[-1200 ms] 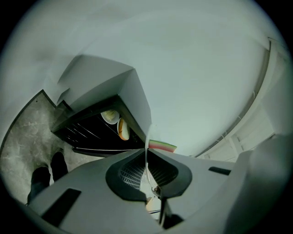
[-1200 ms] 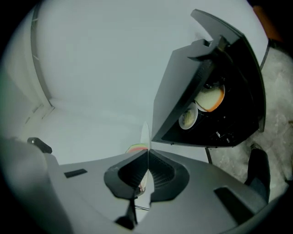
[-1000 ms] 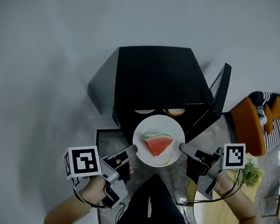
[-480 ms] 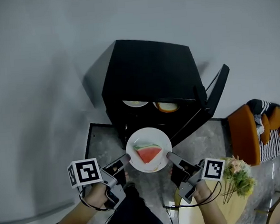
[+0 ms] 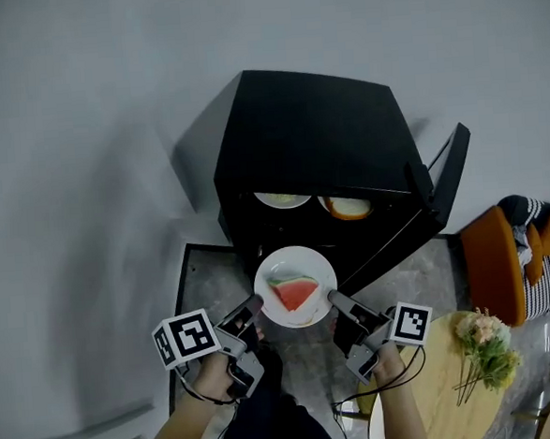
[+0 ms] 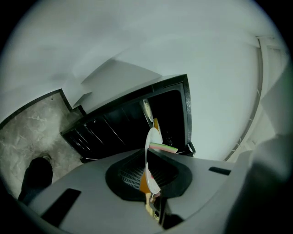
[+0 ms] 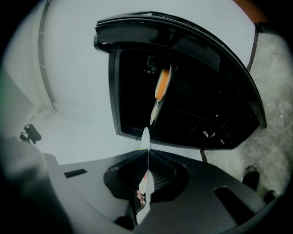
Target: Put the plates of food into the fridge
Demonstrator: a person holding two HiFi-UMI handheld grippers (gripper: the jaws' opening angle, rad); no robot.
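— Pale wall and grey stone floor [image 5: 208,275], that much is plain. What stands on it?

— A black fridge [image 5: 311,136], backed against the wall, with its door [image 5: 451,178] swung wide open. On a shelf just inside the fridge sit two plates side by side: a pale plate [image 5: 283,199] and, nearer the door, a plate with orange food [image 5: 347,207].

— And the one being carried?

— The white plate [image 5: 301,259] bearing a watermelon slice [image 5: 296,292] is held level in the air, just in front of the fridge opening and not yet inside it.

— How do the claws stand?

— The left claw [image 5: 254,304] is clamped on the plate's rim on one side and the right claw [image 5: 334,299] on the opposite side. Each gripper view shows the rim edge-on, pinched between its jaws, with the fridge's dark interior beyond.

— Anything else nearby?

— An orange chair [image 5: 503,254] and some flowers [image 5: 485,340], off beyond the fridge door and well apart from the fridge.
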